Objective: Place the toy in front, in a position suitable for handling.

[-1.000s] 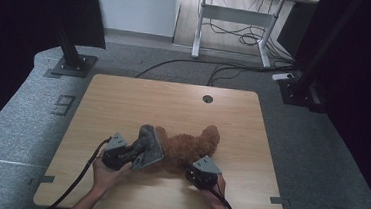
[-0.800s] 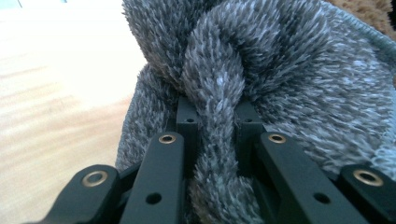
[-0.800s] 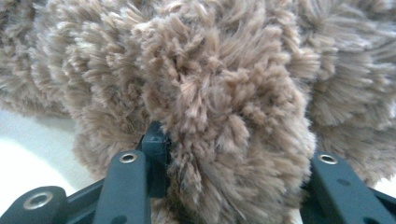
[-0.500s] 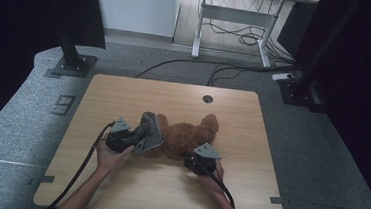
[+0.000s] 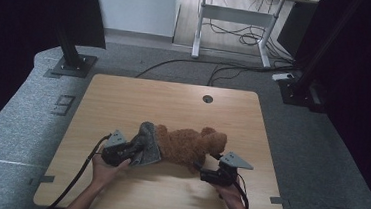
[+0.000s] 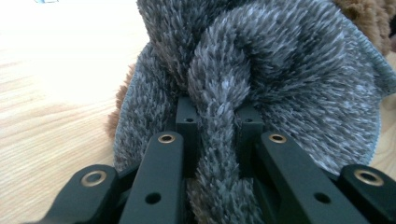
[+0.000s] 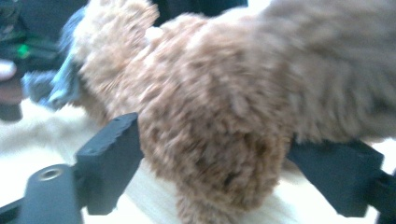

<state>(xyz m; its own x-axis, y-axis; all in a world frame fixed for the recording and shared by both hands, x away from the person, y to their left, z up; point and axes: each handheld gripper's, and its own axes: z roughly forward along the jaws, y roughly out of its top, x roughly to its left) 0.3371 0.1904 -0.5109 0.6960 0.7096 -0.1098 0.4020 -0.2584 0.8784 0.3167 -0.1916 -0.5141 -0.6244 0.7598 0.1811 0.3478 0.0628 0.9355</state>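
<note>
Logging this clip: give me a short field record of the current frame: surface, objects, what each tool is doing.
surface: wooden table
objects: brown plush toy lying on its side; grey fuzzy cloth at its left end
left tool: shut on a fold of the grey fuzzy cloth
right tool: jaws apart, one on each side of a plush limb; blurred
hands: one behind each tool, near the table's front edge

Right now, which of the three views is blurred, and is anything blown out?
Right gripper view: soft all over, the brown plush toy smeared between the black fingers, tabletop below washed near white. Left gripper view: sharp on the grey fleece, table overexposed toward the top left. High view: evenly lit over the table, dark at both sides, no blur.
</note>
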